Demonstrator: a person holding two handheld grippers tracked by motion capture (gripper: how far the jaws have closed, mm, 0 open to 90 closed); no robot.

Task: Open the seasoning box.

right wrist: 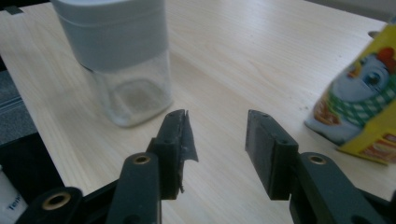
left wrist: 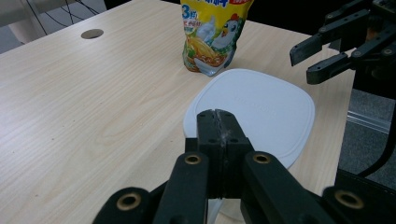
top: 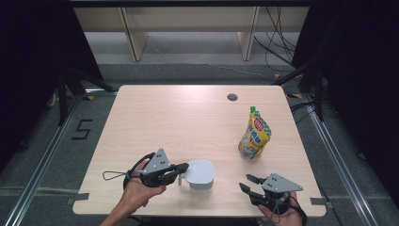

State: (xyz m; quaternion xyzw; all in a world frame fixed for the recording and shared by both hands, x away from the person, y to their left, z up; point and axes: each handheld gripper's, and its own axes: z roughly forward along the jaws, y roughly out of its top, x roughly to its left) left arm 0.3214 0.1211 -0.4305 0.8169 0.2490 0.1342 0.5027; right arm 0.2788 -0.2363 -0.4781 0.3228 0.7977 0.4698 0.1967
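Observation:
A clear jar with a pale grey lid [top: 200, 175] stands near the table's front edge; its lid [left wrist: 261, 112] and glass body [right wrist: 126, 93] show close up. My left gripper [top: 185, 166] hovers at the lid's left edge, jaws pressed together [left wrist: 218, 116] with nothing visible between them. I cannot tell whether they touch the lid. My right gripper [top: 245, 182] sits to the jar's right, open [right wrist: 217, 126] and holding nothing. A yellow pouch [top: 254, 136] with a green cap stands upright farther back on the right [left wrist: 212, 32] [right wrist: 364, 107].
The light wooden table [top: 164, 117] has a round cable hole [top: 232, 97] [left wrist: 92, 33] near its far edge. The right gripper [left wrist: 302, 64] appears across the lid in the left gripper view. Dark floor and rails surround the table.

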